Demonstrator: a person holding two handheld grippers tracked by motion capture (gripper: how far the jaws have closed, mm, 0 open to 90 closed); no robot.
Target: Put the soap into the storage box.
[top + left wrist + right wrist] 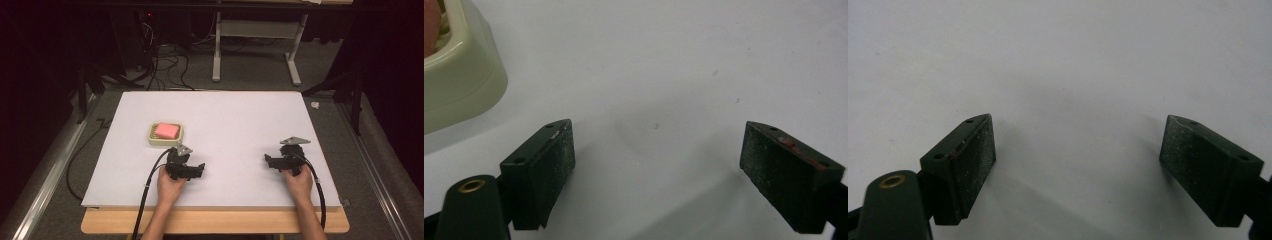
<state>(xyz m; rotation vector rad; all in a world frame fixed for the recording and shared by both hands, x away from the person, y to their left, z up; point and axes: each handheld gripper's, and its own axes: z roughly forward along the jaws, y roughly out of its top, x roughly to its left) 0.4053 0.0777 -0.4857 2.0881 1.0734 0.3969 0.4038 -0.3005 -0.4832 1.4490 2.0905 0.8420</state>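
While both of my hands rest low near the front edge of the surface (240, 115), neither pair of tongs holds anything. My left tongs (656, 157) stand wide, with only bare white board between their black pads, and my right tongs (1078, 155) stand just as wide over the same blank white. I judge this a ready stance: jaws spread so that either hand can go straight to a grasp.

What I am working toward is the pink sponge (166, 130), which lies inside a cream dish (151, 139) on the left half of the surface. It sits just beyond my left tongs (186, 167), near but apart from them; in the left gripper view a corner of the dish (461, 82) shows at the upper left, beside the jaws and not between them. So the left hand looks the natural one to reach for it, turning toward the dish first. My right tongs (281, 161) are well apart from it on the other side, probably kept out of the way.

A white board covers a wooden top whose pale edge shows along the front. Beyond it the room is dim: grey carpet, a tangle of black cables on the floor, the white legs of another table, and dark stands at either side.
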